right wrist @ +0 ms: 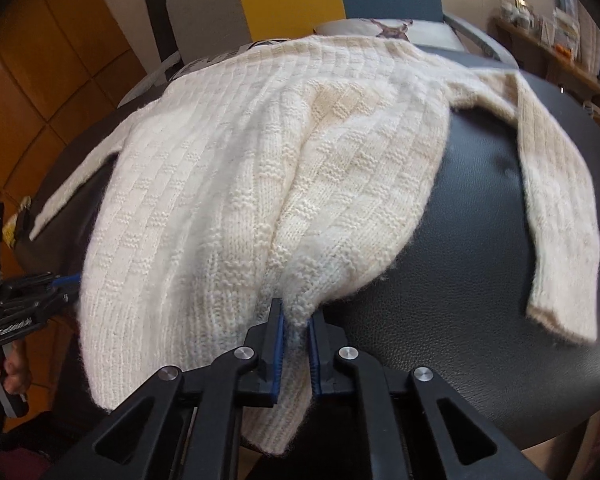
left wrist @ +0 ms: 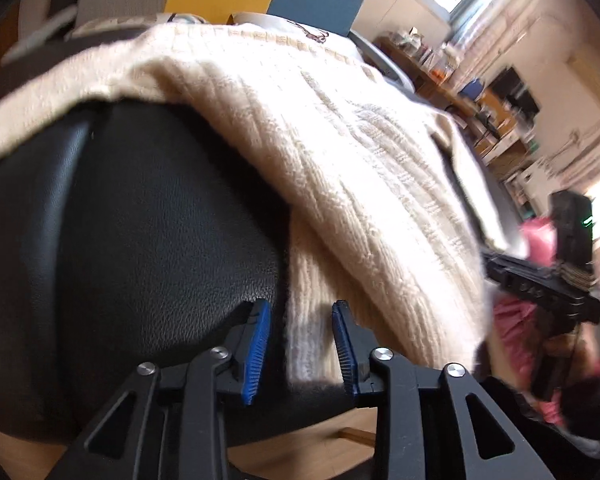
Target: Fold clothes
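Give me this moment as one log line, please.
stage: gripping hem | sweater: spread on black seat | right tongs: shut on hem | left tongs: astride hem, pads apart | right sleeve: unfolded

Cream rib-and-check knit sweater point(right wrist: 260, 168) on black grained leather seat point(right wrist: 480, 300).

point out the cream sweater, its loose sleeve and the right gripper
cream sweater point(right wrist: 228, 184): right wrist view, middle of the knit body
loose sleeve point(right wrist: 556, 216): right wrist view, mid-length
right gripper point(right wrist: 296, 326): right wrist view, between the fingertips

Fuzzy ribbed knit sweater point(right wrist: 260, 168) on grained, glossy black leather seat point(right wrist: 480, 280).
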Available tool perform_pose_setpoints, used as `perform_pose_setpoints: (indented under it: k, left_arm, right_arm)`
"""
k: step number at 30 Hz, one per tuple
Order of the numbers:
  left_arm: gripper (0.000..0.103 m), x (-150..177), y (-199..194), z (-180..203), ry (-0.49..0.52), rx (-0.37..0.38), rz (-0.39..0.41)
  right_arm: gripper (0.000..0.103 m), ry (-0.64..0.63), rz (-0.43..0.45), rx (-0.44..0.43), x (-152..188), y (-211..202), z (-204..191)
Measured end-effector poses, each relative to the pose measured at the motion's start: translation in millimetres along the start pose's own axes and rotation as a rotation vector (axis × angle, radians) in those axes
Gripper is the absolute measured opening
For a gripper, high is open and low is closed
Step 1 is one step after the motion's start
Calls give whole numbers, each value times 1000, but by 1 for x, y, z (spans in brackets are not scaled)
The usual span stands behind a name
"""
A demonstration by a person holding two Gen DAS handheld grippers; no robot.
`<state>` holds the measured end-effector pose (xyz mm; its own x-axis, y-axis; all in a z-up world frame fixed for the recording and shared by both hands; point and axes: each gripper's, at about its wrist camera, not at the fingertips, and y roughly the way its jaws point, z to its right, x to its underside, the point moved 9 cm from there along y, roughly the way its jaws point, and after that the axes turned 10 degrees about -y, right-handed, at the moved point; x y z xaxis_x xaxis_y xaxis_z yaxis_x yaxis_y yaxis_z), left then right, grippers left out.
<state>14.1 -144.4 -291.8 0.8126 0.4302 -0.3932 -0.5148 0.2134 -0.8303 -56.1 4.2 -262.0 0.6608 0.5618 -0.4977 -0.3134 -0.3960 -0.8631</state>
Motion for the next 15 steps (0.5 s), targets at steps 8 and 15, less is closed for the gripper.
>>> perform_pose_setpoints:
  k: [8, 15]
  left_arm:
    - [4, -23, -74, -13, -97, 50, 159]
    - [4, -1, -88, -36, -126, 30, 108]
  right_arm:
    - [8, -73, 41, 214, -29, -55, 43]
    - [10, 6, -92, 294, 21, -31, 96]
